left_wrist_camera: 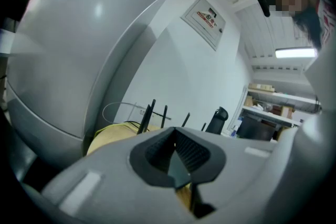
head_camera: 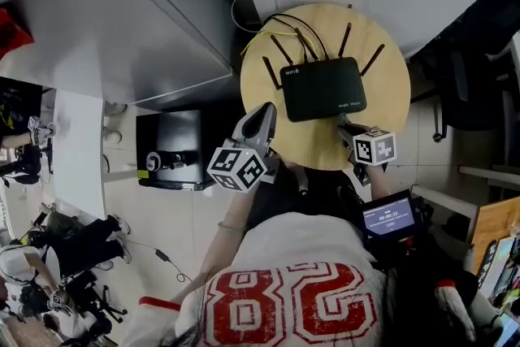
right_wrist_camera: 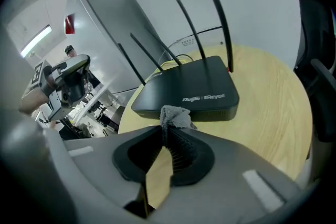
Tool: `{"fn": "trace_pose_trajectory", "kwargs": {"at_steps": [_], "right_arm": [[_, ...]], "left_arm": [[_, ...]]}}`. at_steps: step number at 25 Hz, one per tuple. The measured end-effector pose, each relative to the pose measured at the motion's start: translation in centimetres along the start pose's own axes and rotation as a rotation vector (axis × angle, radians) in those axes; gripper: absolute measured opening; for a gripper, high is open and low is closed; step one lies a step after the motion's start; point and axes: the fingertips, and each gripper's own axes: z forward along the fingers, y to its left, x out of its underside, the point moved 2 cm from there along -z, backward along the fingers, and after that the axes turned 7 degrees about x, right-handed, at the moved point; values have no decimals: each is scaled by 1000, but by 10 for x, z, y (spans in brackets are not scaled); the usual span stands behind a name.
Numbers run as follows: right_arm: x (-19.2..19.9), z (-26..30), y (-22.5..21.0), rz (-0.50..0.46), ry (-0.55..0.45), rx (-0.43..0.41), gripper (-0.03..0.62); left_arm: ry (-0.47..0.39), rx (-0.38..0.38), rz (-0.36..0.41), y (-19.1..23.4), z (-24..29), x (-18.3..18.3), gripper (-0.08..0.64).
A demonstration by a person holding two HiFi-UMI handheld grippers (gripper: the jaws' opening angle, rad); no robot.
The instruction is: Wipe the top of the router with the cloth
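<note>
Right gripper view: right hand-held gripper [right_wrist_camera: 165, 136] pinches cloth [right_wrist_camera: 175, 117] beside router [right_wrist_camera: 191, 93]; left hand-held gripper [left_wrist_camera: 176, 148] seems closed.

office-like lab: swivel chair [left_wrist_camera: 218, 118], cluttered shelves [left_wrist_camera: 270, 106], strip light [left_wrist_camera: 296, 52], black gear [head_camera: 77, 252] on tiled floor [head_camera: 175, 219]

Left claw [left_wrist_camera: 176, 165] closed, right claw [right_wrist_camera: 165, 134] clamped

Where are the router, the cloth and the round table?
router [head_camera: 323, 88]: head view, middle of its black top.
cloth [right_wrist_camera: 175, 116]: right gripper view, the bunched grey end in front of the router.
table [head_camera: 391, 93]: head view, bare wood right of the router.
</note>
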Motion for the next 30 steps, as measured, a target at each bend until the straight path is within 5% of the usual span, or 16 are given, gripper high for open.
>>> {"fn": "trace_pose_trajectory", "kwargs": {"at_steps": [30], "right_arm": [[-7, 80, 141, -147, 88, -107, 35]], "left_arm": [[-36, -56, -51, 86, -87, -21, 2]]}}
